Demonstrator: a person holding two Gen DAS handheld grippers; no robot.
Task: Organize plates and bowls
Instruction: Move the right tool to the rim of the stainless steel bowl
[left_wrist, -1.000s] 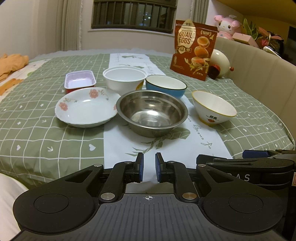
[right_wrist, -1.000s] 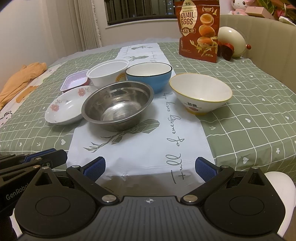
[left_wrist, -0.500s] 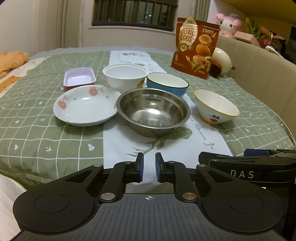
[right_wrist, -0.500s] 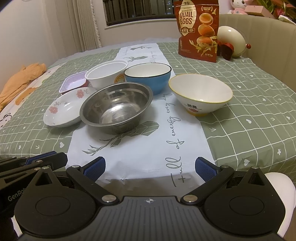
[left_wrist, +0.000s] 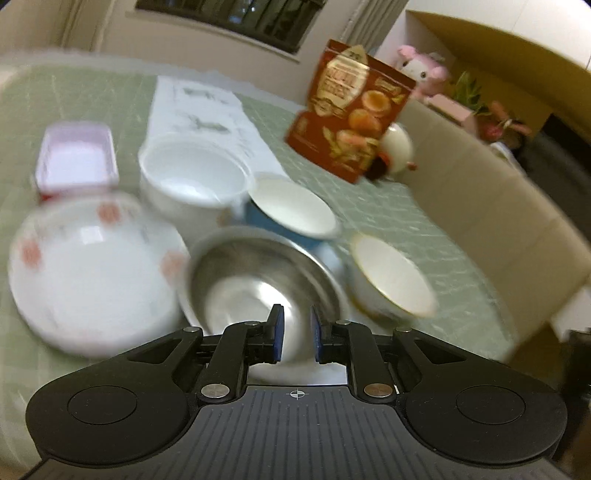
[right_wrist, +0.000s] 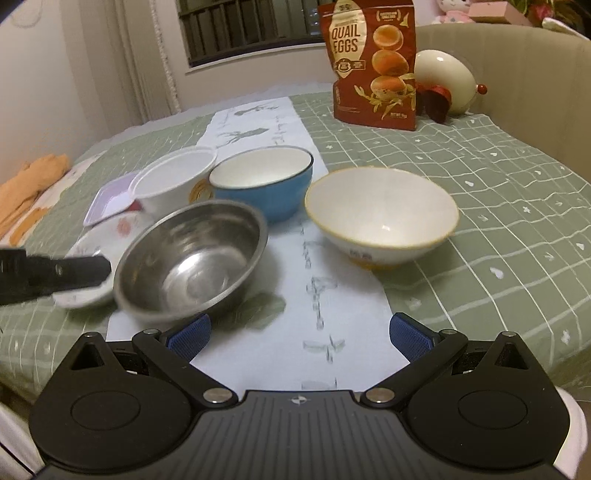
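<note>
A steel bowl (right_wrist: 192, 258) sits at the near middle of the table; it also shows in the blurred left wrist view (left_wrist: 258, 280). Around it are a flowered plate (left_wrist: 92, 273), a white plastic bowl (left_wrist: 192, 181), a blue bowl (right_wrist: 262, 181), a yellow-rimmed white bowl (right_wrist: 380, 214) and a pink tray (left_wrist: 75, 157). My left gripper (left_wrist: 294, 338) hangs over the steel bowl's near rim, its jaws a narrow gap apart and empty. My right gripper (right_wrist: 299, 336) is open and empty, near the table's front edge.
A red quail-egg bag (right_wrist: 373, 62) stands at the back with an egg-shaped toy (right_wrist: 443, 81) beside it. A padded beige bench (left_wrist: 480, 206) curves along the table's right side. An orange cloth (right_wrist: 29, 181) lies at far left.
My left gripper has moved forward and up over the steel bowl, tilting down; its view is blurred with motion. My right gripper has moved forward a little. Both jaws kept their spacing.
</note>
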